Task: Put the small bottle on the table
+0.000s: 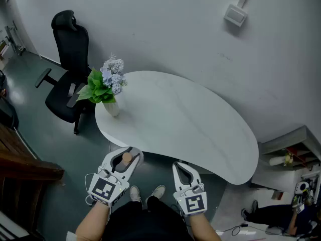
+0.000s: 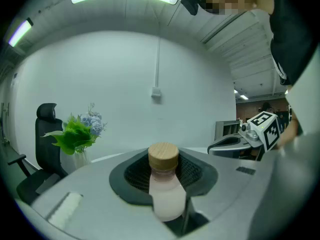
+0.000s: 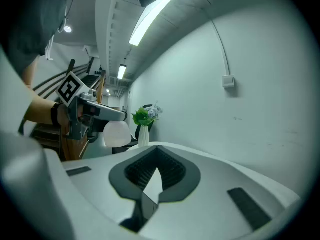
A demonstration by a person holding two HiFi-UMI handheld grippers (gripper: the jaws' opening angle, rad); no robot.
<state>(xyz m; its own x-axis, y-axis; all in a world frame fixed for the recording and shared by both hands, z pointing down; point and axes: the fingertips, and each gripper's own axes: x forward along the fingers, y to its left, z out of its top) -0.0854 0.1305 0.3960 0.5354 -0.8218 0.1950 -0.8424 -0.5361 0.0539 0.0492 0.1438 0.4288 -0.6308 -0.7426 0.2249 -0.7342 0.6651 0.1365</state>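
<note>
The small bottle [image 1: 127, 157] has a round wooden cap and a pale pink body [image 2: 165, 194]. My left gripper [image 1: 125, 153] is shut on it and holds it upright in the air, just short of the near edge of the white curved table [image 1: 190, 119]. In the right gripper view the bottle [image 3: 117, 133] hangs at the left. My right gripper [image 1: 182, 165] hovers beside the left one, also off the table's near edge. Its jaws are shut with nothing between them [image 3: 157, 154].
A white vase of blue flowers and green leaves [image 1: 108, 87] stands at the table's left end. A black office chair [image 1: 70, 69] is behind it. Dark wooden furniture [image 1: 20, 169] is at the left, a low shelf [image 1: 291, 152] at the right.
</note>
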